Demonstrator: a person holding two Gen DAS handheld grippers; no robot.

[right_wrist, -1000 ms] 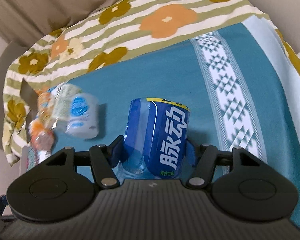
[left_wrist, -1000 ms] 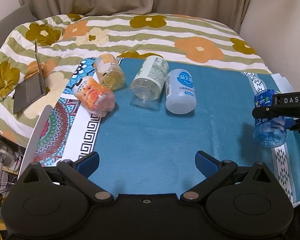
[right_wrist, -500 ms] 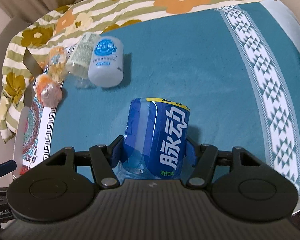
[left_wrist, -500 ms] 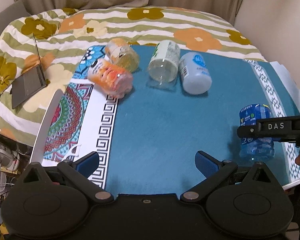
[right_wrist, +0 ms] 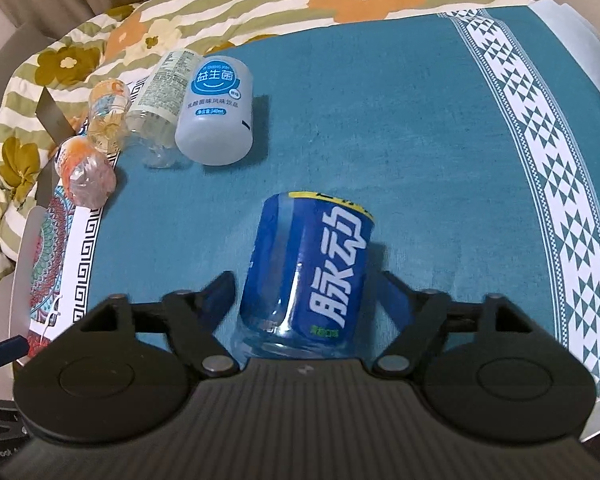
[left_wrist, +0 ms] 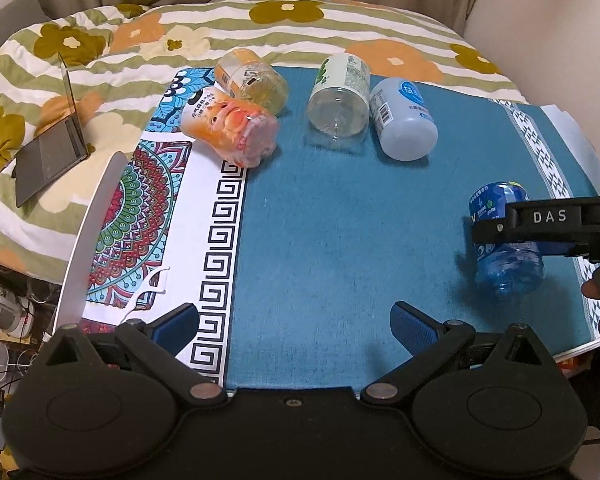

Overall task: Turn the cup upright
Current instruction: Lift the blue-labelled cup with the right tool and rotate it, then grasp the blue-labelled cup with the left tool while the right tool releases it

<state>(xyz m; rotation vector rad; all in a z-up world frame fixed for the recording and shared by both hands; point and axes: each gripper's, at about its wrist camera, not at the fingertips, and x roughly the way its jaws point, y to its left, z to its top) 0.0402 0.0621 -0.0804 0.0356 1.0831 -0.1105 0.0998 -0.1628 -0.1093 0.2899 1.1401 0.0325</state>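
A blue cut-bottle cup [right_wrist: 310,272] stands on the teal cloth, its closed base nearest the right wrist camera; it also shows in the left wrist view [left_wrist: 504,240] at the right. My right gripper [right_wrist: 306,292] straddles it with its jaws apart, small gaps on both sides. Several other cups lie on their sides at the back: a white one [left_wrist: 402,120], a clear one [left_wrist: 340,100], a yellow one [left_wrist: 252,80] and an orange one [left_wrist: 230,130]. My left gripper [left_wrist: 294,320] is open and empty over the cloth's near edge.
A patterned mat [left_wrist: 140,216] lies left of the teal cloth [left_wrist: 340,220]. An open laptop [left_wrist: 52,148] sits on the floral quilt at far left. The table edge runs close on the right and front.
My right gripper has opened off the blue cup, which now rests on the cloth. The left gripper has drawn back and risen a little; the lying cups look farther away.
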